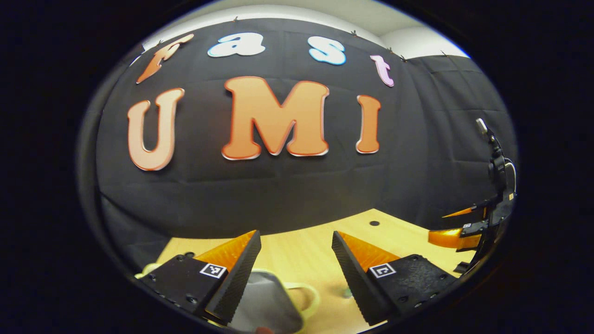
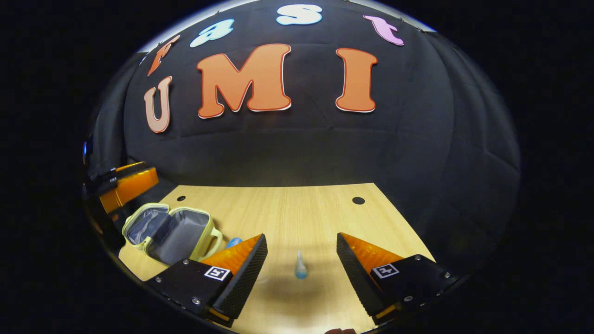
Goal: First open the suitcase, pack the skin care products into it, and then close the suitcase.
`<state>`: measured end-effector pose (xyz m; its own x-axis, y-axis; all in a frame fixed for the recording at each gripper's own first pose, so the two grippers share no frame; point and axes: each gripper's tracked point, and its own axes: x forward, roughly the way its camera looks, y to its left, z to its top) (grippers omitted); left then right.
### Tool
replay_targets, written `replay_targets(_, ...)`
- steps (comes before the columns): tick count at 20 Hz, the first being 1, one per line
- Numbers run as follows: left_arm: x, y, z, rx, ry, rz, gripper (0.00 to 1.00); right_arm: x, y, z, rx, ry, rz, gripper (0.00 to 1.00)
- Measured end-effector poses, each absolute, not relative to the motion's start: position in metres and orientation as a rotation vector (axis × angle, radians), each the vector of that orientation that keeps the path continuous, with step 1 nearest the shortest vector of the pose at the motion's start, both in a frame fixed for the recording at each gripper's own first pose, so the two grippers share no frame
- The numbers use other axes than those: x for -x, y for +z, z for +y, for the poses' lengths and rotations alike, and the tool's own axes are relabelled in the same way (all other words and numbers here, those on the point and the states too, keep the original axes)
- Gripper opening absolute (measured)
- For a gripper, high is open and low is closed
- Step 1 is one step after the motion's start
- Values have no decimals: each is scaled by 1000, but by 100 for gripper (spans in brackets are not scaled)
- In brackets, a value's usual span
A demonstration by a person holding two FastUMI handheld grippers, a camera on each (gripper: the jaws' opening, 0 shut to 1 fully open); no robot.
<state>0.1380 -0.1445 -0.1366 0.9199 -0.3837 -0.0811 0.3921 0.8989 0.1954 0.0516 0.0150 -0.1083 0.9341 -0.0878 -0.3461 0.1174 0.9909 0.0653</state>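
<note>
A: We see the suitcase (image 2: 169,234) lying open on the wooden bench (image 2: 287,208), left side; small blue tube (image 2: 300,268) mid-bench.
B: Left gripper (image 1: 296,260) and right gripper (image 2: 301,264) fingers both spread wide, empty. No legible labels.

dim booth, soft overhead light on the table (image 2: 287,208); strong fisheye bending at edges.

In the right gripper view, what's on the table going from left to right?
Left gripper → open suitcase → blue thing peeking past a finger → small bottle → hole in the table.
</note>
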Motion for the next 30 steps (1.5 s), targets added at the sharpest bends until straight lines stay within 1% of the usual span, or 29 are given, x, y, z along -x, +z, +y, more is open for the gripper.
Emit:
replay_targets(3,-136,-182,-192,-262,-412,61,96,-56,-128,-8,-103,-77,393,96)
replay_targets(7,-148,-248,-227,-241,-412,156,96,-55,-156,-30,-80,-63,434,96)
replay_targets(12,-162,-318,-217,-321,-315,252,96,-49,-201,-37,-122,-31,524,96)
replay_targets(16,-169,-363,-210,-268,-290,330,96,-48,-213,-51,-119,-44,534,96)
replay_targets(19,-175,-385,-201,-286,-237,373,96,-47,-221,-54,-135,-47,550,96)
replay_targets(22,-175,-388,-203,-258,-244,378,97,-46,-227,-55,-147,-48,562,96)
replay_targets(25,-176,-398,-207,-267,-259,395,69,-46,-232,-52,-142,-37,572,96)
replay_targets(26,-176,-400,-210,-261,-263,395,66,-46,-232,-50,-137,-33,572,96)
replay_targets(27,-175,-397,-211,-252,-254,384,57,-47,-231,-49,-130,-30,569,96)
replay_targets(28,-182,-400,-212,-247,-258,383,45,-47,-232,-48,-124,-26,567,96)
replay_targets(29,-178,-396,-213,-243,-272,380,46,-46,-233,-46,-118,-22,570,96)
replay_targets(30,-179,-398,-213,-239,-275,385,44,-45,-234,-43,-114,-16,572,96)
